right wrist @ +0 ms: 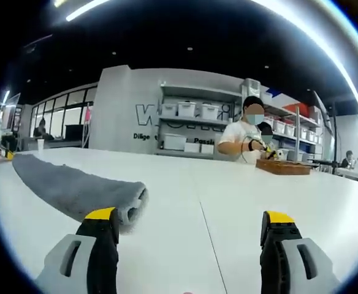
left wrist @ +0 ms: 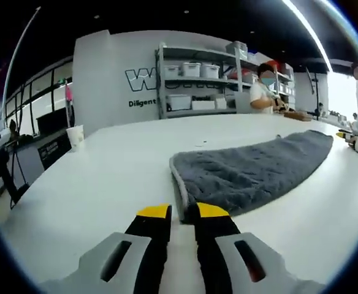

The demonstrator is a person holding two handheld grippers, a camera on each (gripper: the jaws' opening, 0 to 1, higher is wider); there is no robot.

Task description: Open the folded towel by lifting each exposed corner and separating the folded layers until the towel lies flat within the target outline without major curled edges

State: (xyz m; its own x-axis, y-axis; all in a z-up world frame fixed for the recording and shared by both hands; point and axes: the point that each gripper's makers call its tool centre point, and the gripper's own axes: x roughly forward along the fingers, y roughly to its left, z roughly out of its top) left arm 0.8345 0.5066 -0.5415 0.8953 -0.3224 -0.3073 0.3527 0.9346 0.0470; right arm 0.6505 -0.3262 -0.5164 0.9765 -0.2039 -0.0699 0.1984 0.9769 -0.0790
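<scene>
The grey quilted fabric towel (left wrist: pixel 252 168) lies folded into a long, narrow band on the white table top (left wrist: pixel 105 177). In the left gripper view it runs from just ahead of the jaws away toward the upper right, its pale-edged near end showing stacked layers.

Left gripper (left wrist: pixel 182 212) (black jaws with yellow tips, grey housings behind): low over the table at the towel's near end. The jaws stand close together with only a narrow gap between the tips. The towel's corner edge lines up with that gap, but whether cloth is pinched there cannot be told.

Right gripper (right wrist: pixel 191 219): jaws wide apart, nothing between them but bare table. In the right gripper view the towel's (right wrist: pixel 75 188) rounded, folded end lies just beside the left-hand yellow tip; contact cannot be confirmed.

Surroundings: a white paper cup (left wrist: pixel 75 135) stands near the table's far left edge. Behind, a grey wall with dark lettering (right wrist: pixel 147 116) and a metal shelving rack of white storage boxes (right wrist: pixel 194 125). A person in a white shirt (right wrist: pixel 243 138) works at a wooden board (right wrist: pixel 283 166) at the far side.
</scene>
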